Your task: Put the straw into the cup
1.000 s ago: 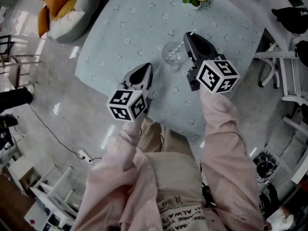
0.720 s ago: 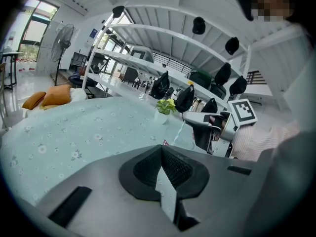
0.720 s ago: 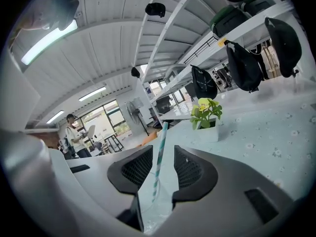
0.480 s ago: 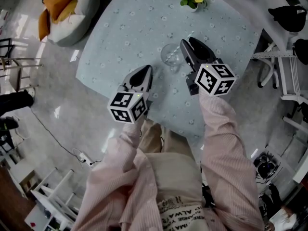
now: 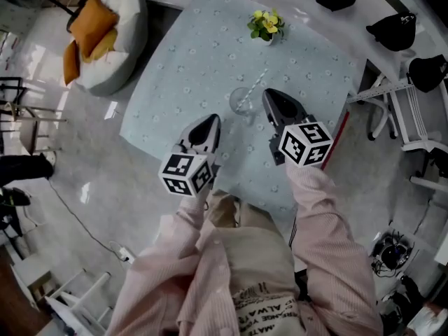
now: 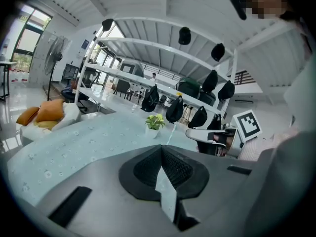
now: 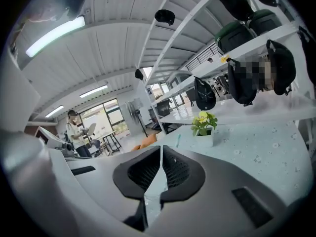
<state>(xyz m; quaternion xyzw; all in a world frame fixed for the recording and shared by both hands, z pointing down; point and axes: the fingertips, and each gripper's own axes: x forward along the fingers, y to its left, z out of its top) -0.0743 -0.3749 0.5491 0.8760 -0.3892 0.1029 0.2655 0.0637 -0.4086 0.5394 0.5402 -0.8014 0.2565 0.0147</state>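
On the left, left gripper (image 5: 209,120): jaws together, nothing held.
Cup (image 5: 242,101): clear glass on the flowered table (image 5: 196,54), just ahead of both grippers' tips and between them.
Straw (image 5: 256,84): stands in the cup, leaning away from the grippers; a second ago it was at the right gripper's tips.
Right gripper (image 5: 269,94): drawn back from the cup since then, jaws closing, nearly met, nothing between them.
Print (image 5: 260,305): upside-down on the person's clothing, only "ALWA" legible.

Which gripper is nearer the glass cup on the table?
Right. The right gripper, jaws closing on nothing, sits just beside the cup; the left gripper hangs lower-left, nearer the person.
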